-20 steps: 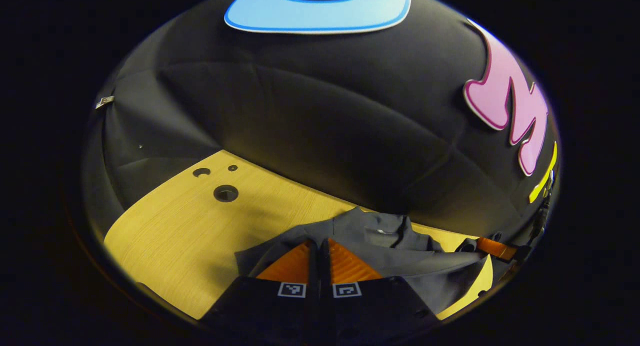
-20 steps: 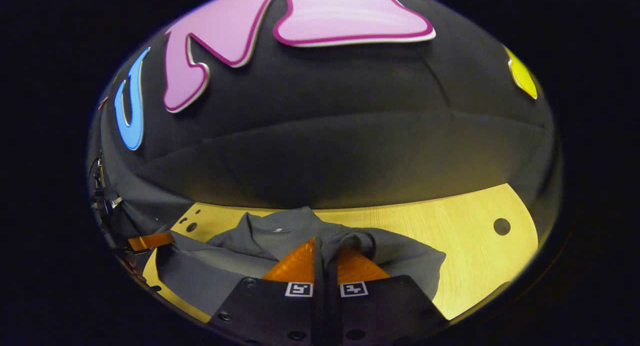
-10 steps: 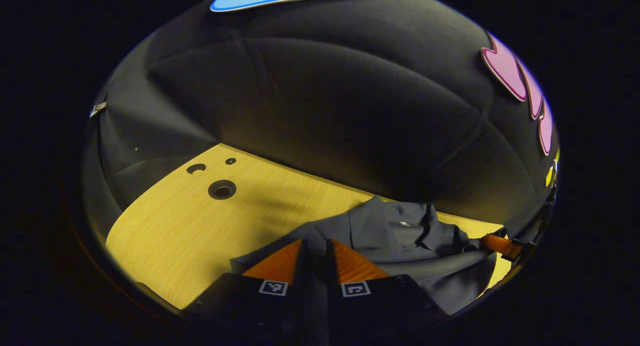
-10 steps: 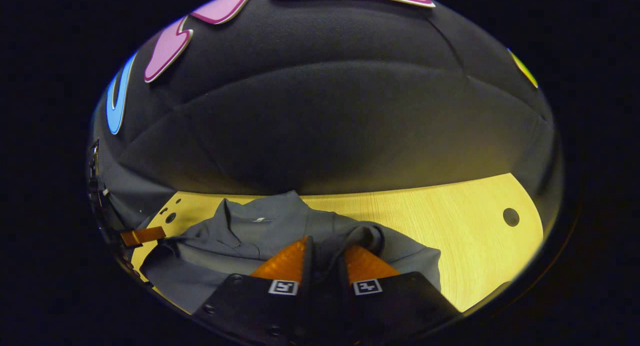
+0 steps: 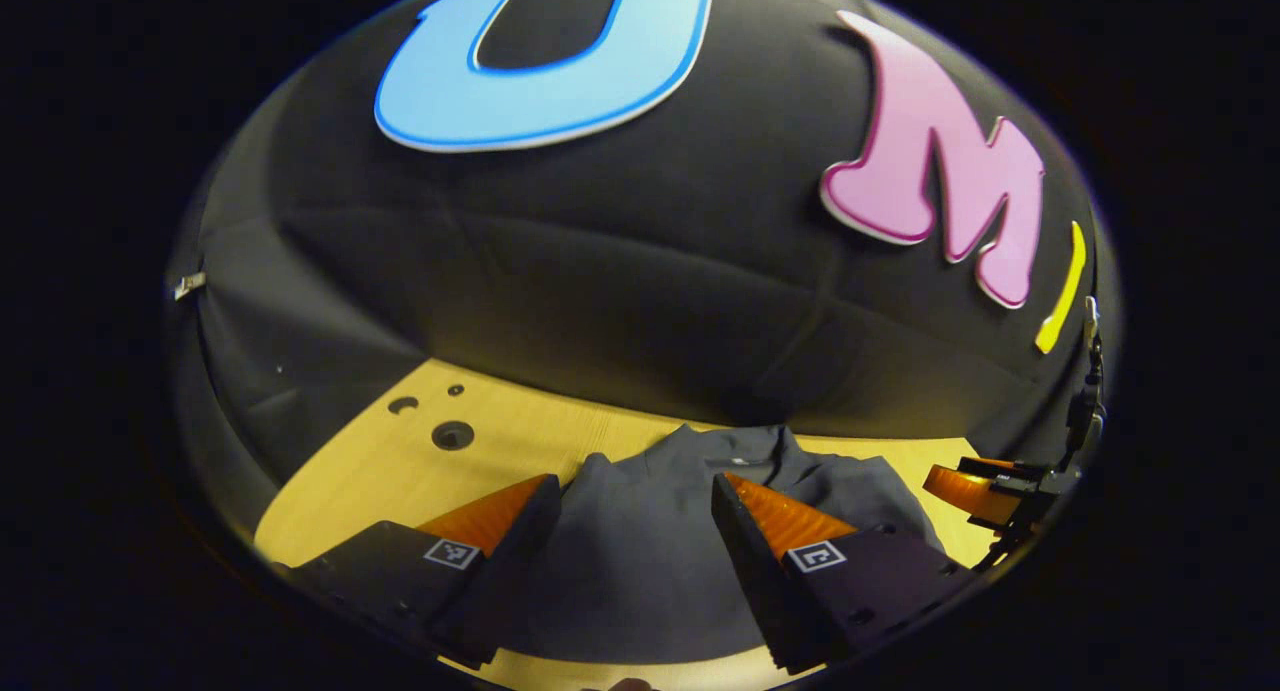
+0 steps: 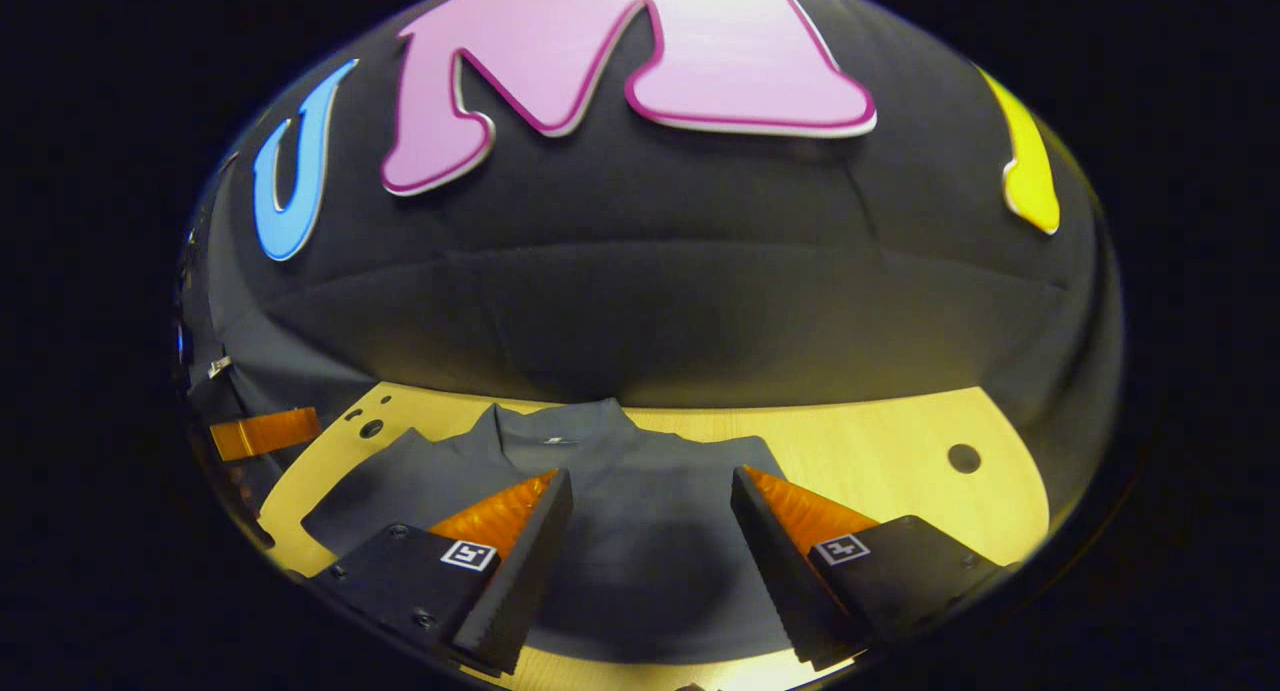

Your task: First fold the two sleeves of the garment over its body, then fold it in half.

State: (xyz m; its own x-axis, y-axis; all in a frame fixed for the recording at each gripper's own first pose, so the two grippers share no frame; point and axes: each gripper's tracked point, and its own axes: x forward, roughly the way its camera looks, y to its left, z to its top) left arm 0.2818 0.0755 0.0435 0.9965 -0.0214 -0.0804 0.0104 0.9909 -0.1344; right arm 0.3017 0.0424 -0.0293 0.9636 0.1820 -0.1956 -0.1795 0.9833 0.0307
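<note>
Lying folded on the wooden table [image 6: 900, 441], grey garment [image 6: 640, 531] flat, collar toward the wall.

Left gripper [image 5: 632, 491] and right gripper [image 6: 650, 486] both hover above the fabric, fingers spread wide, nothing held. In the left gripper view, the right gripper appears at the garment's far side.

L gripper [image 5: 630, 531] and R gripper [image 6: 650, 531] both wide open above garment [image 5: 640, 561], nothing btwn fingers. Bare table [image 6: 900, 441] far right and far left, small holes [image 5: 452, 435] only. Booth wall [image 6: 650, 301] blocks far side.
</note>
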